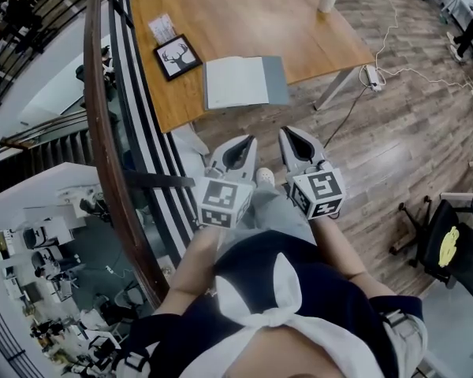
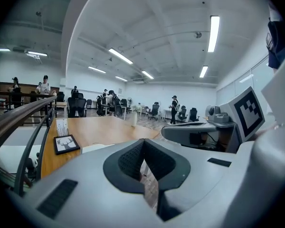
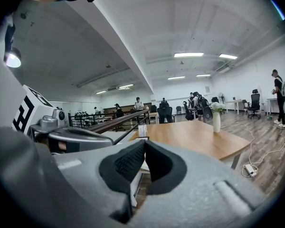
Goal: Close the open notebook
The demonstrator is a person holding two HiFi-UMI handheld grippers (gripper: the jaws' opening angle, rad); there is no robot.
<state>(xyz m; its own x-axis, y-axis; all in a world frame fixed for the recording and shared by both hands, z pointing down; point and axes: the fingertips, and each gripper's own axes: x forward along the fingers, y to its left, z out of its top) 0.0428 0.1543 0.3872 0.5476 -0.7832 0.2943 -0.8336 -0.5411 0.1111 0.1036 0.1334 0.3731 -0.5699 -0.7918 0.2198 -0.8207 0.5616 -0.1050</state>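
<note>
- Now the notebook (image 1: pixel 244 82) lies open on the desk (image 1: pixel 244 14), near a framed deer picture (image 1: pixel 177 57).
- Left hand-held gripper (image 1: pixel 244 144): jaws pressed together, empty.
- Right hand-held gripper (image 1: pixel 290 135): likewise pressed together, empty.

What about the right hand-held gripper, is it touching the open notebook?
Apart. Head view shows floor between the right hand-held gripper and the open notebook.

Notebook (image 1: pixel 236 83): white pages, blue-grey cover strip; table (image 1: pixel 244 14) warm orange-brown wood. Picture frame (image 1: pixel 177 57) black, with a black deer silhouette on white. Left gripper (image 1: pixel 248 141) and right gripper (image 1: pixel 288 132): light grey shells, black dimpled pads (image 2: pixel 130 159), cubes with black-and-white square markers.
</note>
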